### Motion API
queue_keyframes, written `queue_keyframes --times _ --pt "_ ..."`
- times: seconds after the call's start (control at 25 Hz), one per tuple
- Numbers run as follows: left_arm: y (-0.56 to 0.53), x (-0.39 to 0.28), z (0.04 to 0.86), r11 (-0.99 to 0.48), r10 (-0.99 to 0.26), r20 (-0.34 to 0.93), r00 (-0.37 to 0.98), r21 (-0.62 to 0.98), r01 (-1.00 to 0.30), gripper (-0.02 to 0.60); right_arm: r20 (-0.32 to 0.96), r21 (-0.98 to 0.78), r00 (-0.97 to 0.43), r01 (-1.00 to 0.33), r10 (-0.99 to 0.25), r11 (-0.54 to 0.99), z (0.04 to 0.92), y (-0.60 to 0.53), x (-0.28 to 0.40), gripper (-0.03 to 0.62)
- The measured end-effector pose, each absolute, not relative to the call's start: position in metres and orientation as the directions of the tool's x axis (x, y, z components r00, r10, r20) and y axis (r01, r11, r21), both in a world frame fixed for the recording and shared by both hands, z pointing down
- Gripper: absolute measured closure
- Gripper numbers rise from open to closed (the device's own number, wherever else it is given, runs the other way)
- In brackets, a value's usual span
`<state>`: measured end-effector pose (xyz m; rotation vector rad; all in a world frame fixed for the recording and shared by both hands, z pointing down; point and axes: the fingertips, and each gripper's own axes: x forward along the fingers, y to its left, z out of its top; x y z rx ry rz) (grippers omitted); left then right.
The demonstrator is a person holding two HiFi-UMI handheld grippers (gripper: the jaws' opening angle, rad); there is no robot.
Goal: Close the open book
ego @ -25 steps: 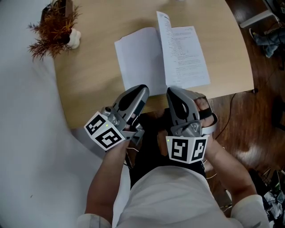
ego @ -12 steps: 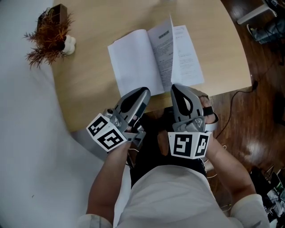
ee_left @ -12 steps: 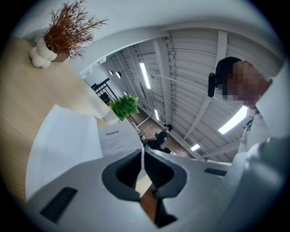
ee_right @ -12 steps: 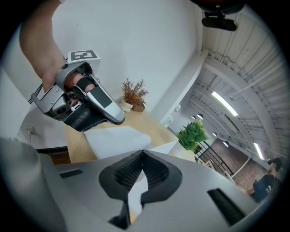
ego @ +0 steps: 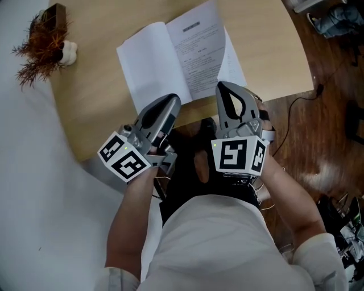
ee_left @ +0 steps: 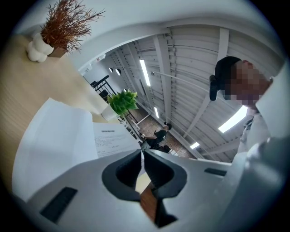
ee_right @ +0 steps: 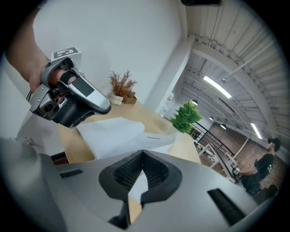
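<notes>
Since the earlier frames, the printed leaf [ego: 196, 54] of the open book [ego: 149, 63] has gone from near upright at the spine to broadside, slanting over the right-hand page. The book lies open on the table [ego: 96, 105], at 12 o'clock from both claws. Left gripper [ego: 174, 98]: clenched, empty, tip at the book's near edge. Right gripper [ego: 222, 85]: jaws together at the leaf's near corner; a pinch on the paper cannot be confirmed. At 10 o'clock from the book, a brown pot [ego: 56, 12] holds dried sprigs [ego: 35, 41].
</notes>
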<state>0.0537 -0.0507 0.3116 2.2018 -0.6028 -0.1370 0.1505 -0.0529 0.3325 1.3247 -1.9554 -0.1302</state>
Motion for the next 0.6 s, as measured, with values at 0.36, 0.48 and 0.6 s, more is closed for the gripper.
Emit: queue_keyframes --times 0.36,0.48,0.6 --pt "-0.049 0.065 0.319 -0.54 -0.45 0.114 0.886 0.756 -0.371 0.583 0.545 0.429 -0.149 -0.796 -0.825 0.427 0.348 -0.054 0.17 0.591" --pt "-0.047 0.069 0.322 -0.537 -0.443 0.119 0.888 0.759 -0.369 0.583 0.561 0.405 -0.142 -0.812 -0.815 0.421 0.354 -0.054 0.175 0.591" --pt "-0.047 0.072 0.324 -0.534 -0.436 0.127 0.891 0.761 -0.37 0.583 0.575 0.371 -0.141 -0.832 -0.806 0.411 0.361 -0.054 0.181 0.591"
